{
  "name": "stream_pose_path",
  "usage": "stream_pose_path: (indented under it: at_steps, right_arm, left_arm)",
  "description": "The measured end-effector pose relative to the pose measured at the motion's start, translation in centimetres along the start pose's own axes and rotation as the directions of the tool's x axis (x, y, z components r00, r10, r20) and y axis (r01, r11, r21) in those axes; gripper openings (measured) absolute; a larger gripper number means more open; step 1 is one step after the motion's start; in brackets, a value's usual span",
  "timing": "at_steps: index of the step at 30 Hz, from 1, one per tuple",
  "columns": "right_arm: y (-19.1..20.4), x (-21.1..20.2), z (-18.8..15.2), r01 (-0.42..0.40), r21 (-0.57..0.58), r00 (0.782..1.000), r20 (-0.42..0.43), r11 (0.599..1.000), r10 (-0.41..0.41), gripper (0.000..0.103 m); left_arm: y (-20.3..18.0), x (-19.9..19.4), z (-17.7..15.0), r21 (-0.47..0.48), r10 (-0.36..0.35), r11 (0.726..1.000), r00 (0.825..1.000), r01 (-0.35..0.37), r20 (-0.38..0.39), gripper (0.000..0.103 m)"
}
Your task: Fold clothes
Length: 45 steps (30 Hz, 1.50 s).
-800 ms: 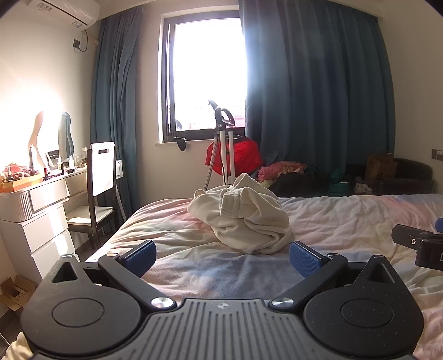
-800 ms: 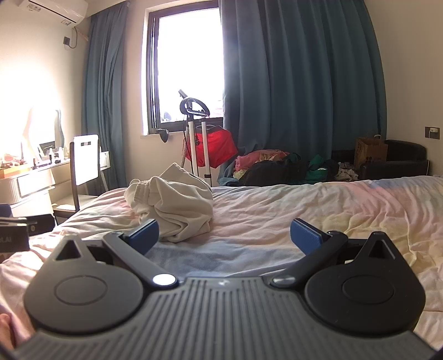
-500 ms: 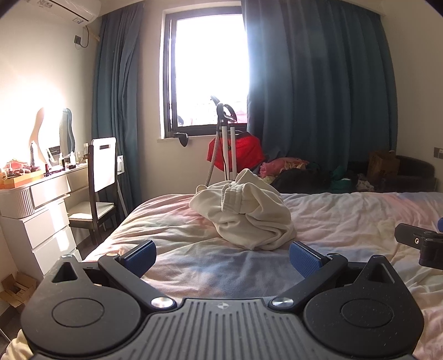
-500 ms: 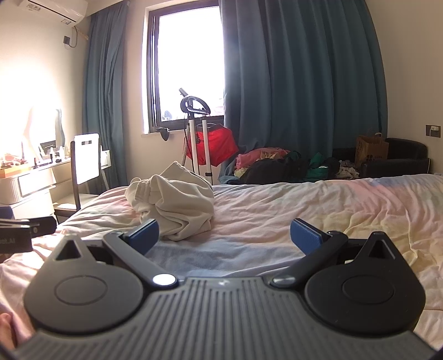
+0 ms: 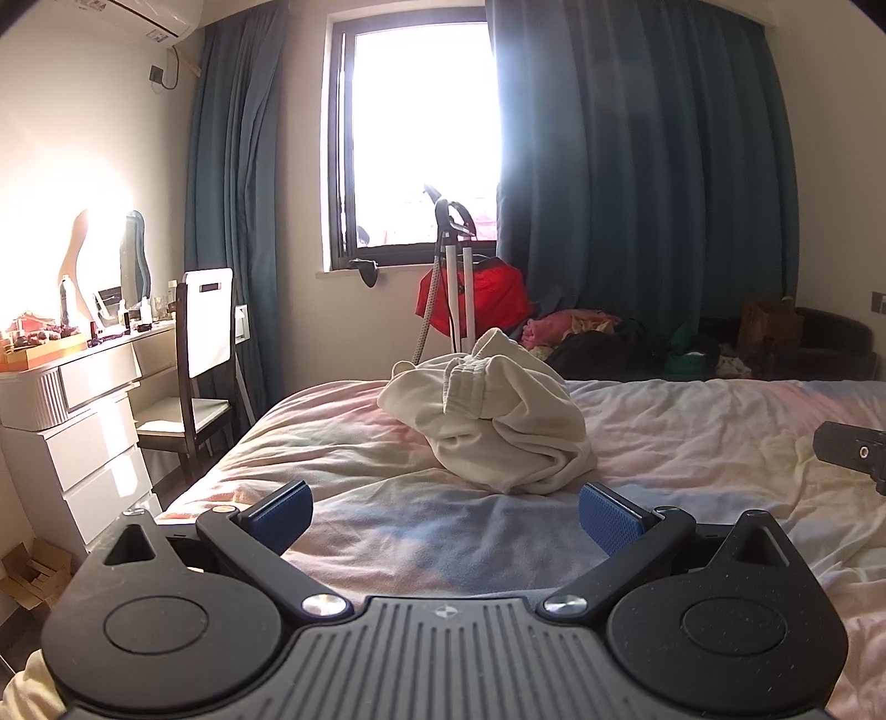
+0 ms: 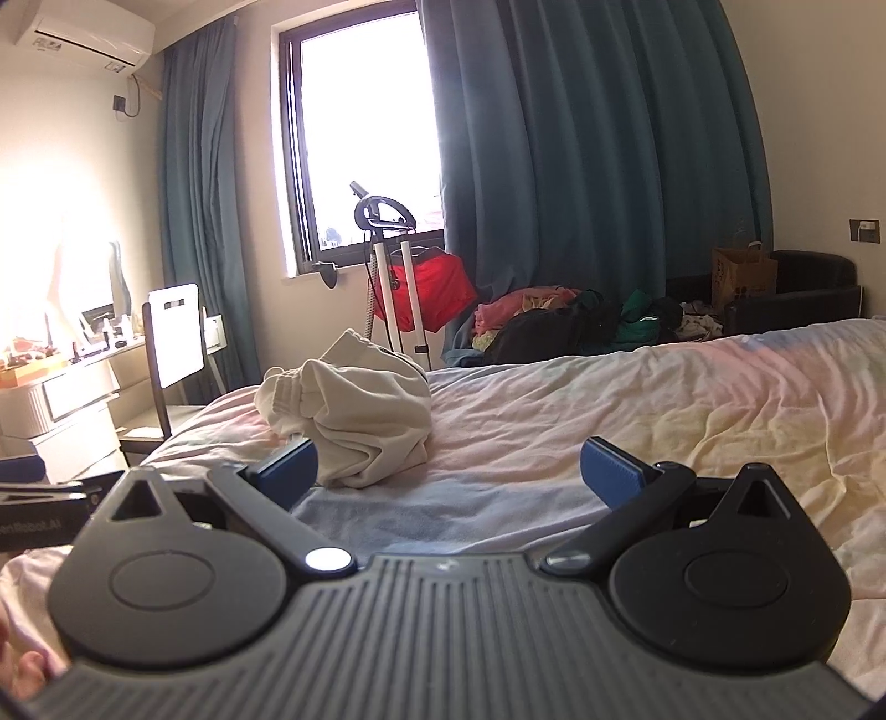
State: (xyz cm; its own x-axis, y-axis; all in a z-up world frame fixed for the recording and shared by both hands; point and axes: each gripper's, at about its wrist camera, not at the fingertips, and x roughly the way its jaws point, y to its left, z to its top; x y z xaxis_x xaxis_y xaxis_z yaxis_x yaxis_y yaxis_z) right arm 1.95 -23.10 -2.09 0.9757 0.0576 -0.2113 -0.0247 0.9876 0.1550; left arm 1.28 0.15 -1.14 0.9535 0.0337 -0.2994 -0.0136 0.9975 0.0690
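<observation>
Both claws easing nearer the heap | cream garment [image 5: 493, 421] lying crumpled, unfolded, on the bed [image 5: 720, 443], now just ahead of the left claw [image 5: 446, 512] | right claw [image 6: 448, 471] trailing to its right | both spread wide, gripping nothing.

Partial white lettering is showing on the dark body of the left gripper [image 6: 39, 518] at the left edge of the right wrist view, reading roughly "enRobot.AI", its first letters cut off by the frame. A label strip is running along the air conditioner [image 6: 83, 41] high on the wall, too small to read. Dark print is marking the brown paper bag [image 6: 742, 271] on the armchair, also illegible.
</observation>
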Motion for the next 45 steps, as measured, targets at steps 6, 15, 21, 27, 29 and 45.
stream_pose_path:
  at_steps: [6, 15, 21, 27, 29, 45]
  right_arm:
    - [0.2, 0.0, -0.1, -0.002, -0.011, 1.000, -0.007, 1.000, 0.002, 0.103]
    - [0.2, 0.2, -0.2, 0.018, -0.010, 1.000, -0.013, 1.000, -0.018, 0.103]
    - [0.4, 0.2, -0.3, 0.010, -0.014, 1.000, -0.018, 1.000, -0.011, 0.103]
    - [0.4, 0.5, -0.5, 0.012, -0.011, 0.999, -0.033, 1.000, -0.012, 0.103]
    - [0.3, 0.4, -0.5, 0.018, -0.001, 0.999, -0.033, 1.000, -0.018, 0.103]
    - [-0.5, 2.4, 8.9, 0.048, 0.070, 0.990, 0.127, 0.996, -0.057, 0.103]
  left_arm:
    - [0.2, -0.3, 0.1, -0.014, -0.008, 1.000, 1.000, 0.009, 0.021, 0.103]
    - [0.3, -0.7, 0.0, -0.011, -0.015, 1.000, 0.999, 0.016, 0.030, 0.103]
    - [0.5, -0.7, 0.0, -0.018, -0.005, 1.000, 1.000, 0.005, 0.021, 0.103]
    - [0.5, -0.5, -0.2, -0.021, -0.014, 1.000, 1.000, 0.014, 0.010, 0.103]
    - [0.4, -0.4, -0.2, -0.025, -0.020, 0.999, 1.000, 0.020, 0.004, 0.103]
    - [1.4, 3.6, 0.4, -0.058, -0.062, 0.997, 0.992, 0.056, -0.105, 0.103]
